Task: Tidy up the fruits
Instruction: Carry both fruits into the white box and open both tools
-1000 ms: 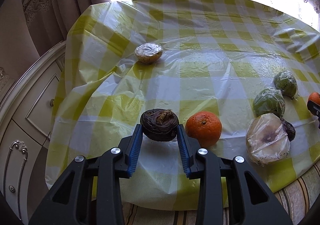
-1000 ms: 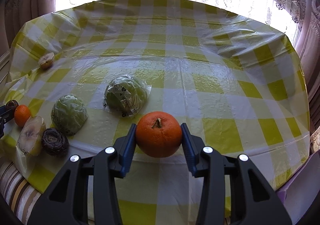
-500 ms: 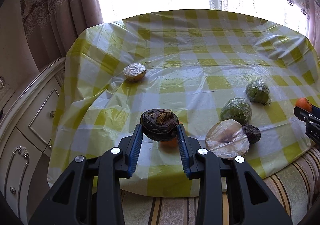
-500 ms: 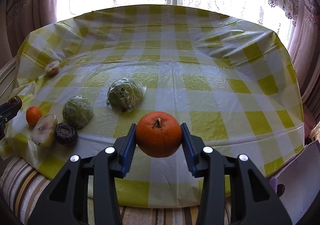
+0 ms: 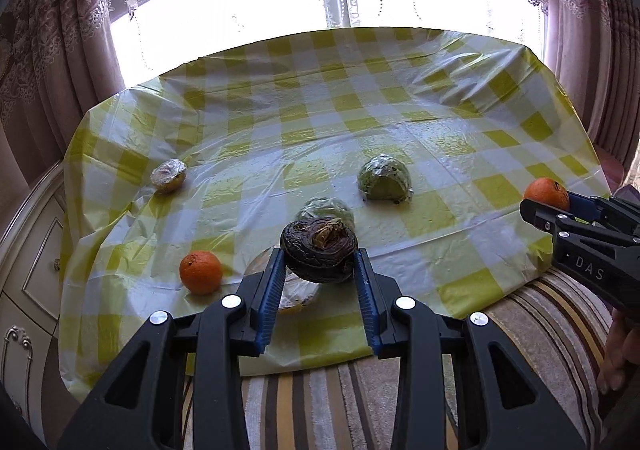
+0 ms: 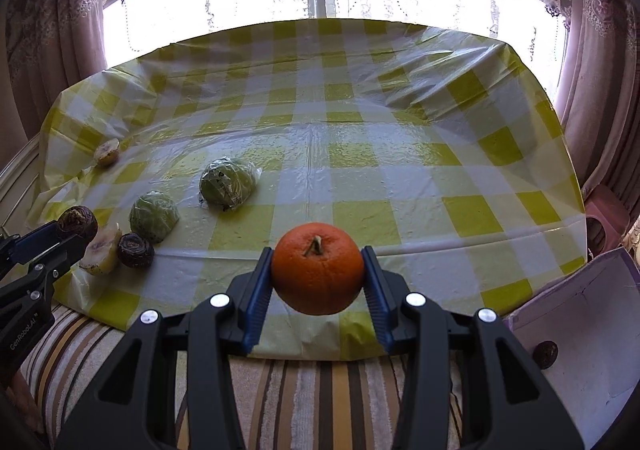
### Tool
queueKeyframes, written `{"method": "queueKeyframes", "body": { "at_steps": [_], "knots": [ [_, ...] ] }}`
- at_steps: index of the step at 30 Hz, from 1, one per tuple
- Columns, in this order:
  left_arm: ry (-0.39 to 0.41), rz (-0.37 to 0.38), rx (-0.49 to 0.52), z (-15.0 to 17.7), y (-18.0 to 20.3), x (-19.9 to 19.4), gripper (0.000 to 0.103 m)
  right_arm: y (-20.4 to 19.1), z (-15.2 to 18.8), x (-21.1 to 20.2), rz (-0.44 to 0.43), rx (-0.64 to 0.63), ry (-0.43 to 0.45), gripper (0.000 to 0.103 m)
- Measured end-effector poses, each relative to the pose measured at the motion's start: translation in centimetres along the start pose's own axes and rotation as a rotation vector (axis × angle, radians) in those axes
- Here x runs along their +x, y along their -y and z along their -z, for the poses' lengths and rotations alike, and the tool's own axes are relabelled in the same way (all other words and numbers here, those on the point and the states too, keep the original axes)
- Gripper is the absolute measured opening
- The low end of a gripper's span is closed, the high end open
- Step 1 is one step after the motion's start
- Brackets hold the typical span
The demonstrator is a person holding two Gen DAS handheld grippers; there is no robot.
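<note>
My left gripper (image 5: 319, 262) is shut on a dark, wrinkled round fruit (image 5: 316, 246), held above the near edge of the yellow-checked table (image 5: 400, 122). My right gripper (image 6: 316, 256) is shut on an orange (image 6: 318, 274), also above the near edge. On the cloth lie a second orange (image 5: 200, 272), two green fruits in plastic wrap (image 5: 385, 179) (image 5: 325, 210), a wrapped pale fruit half (image 5: 169, 175), another wrapped pale piece (image 6: 102, 254) and a second dark fruit (image 6: 135, 244). Each gripper shows at the side of the other's view.
A striped cover (image 6: 320, 390) runs below the table's near edge. A pale open box (image 6: 580, 314) stands low at the right with one dark fruit (image 6: 547, 355) in it. A white cabinet (image 5: 28, 270) is at the left; curtains and a window lie behind.
Both grippers have drawn back from the table and risen a little, each still gripping its fruit. The left wrist view has swung so the loose orange now lies left of its fingers.
</note>
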State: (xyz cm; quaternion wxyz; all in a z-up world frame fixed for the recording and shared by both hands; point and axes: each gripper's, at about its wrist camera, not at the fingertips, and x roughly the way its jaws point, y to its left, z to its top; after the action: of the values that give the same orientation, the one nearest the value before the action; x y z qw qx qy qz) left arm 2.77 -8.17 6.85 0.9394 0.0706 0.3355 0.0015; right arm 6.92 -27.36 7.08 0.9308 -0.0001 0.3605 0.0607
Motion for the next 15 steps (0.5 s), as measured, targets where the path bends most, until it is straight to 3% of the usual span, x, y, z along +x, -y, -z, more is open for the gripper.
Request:
{"method": "queueKeyframes", "body": {
  "at_steps": [15],
  "knots": [
    [0.018,0.218,0.116,0.1,10.3,-1.7,0.033,8.1,2.2,-5.4,0.055,0.101,0.027,0.044]
  ]
}}
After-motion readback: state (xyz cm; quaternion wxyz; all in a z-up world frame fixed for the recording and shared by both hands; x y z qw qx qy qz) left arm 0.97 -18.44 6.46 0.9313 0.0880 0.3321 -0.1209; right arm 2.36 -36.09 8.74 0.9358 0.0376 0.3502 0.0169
